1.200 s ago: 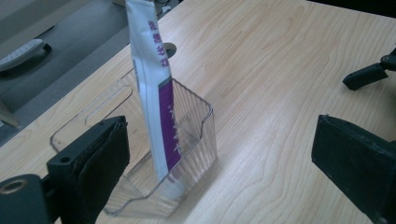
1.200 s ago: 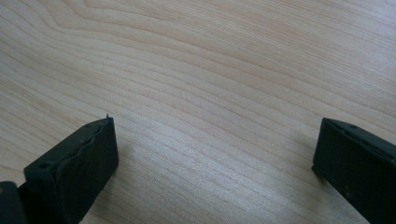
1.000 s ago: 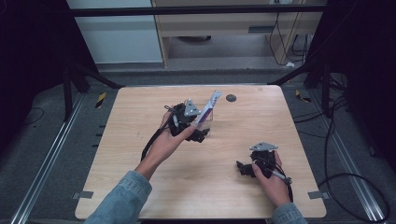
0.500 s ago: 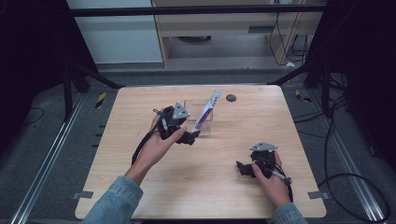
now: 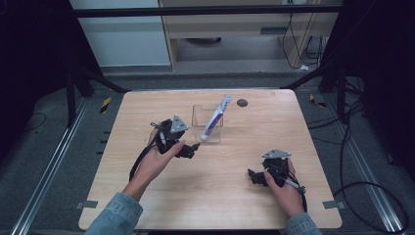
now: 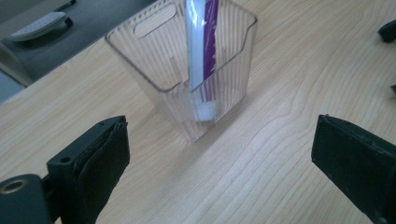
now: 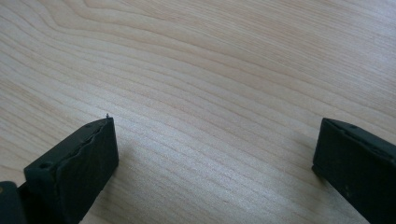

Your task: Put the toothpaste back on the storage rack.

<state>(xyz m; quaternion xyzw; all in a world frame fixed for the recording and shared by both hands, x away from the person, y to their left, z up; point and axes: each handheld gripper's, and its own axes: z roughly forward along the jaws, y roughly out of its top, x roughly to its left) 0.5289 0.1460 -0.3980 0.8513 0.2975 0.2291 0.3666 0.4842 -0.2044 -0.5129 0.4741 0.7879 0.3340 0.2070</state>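
1. Your one obstacle at the frame's centre is the clear holder (image 5: 207,122), with the toothpaste tube (image 5: 216,119) leaning out to its upper right.
2. The counter (image 5: 235,196) across the lower middle lies bare for passing.
3. A small dark disc (image 5: 242,103) sits near the upper edge.

A clear ribbed plastic cup (image 5: 207,123), square in outline with a slot cut near its rim, stands upright near the middle of the wooden table. Inside it, 1 white and purple toothpaste tube (image 5: 217,119) leans cap down, its flat crimped end sticking out past the cup's far right corner.
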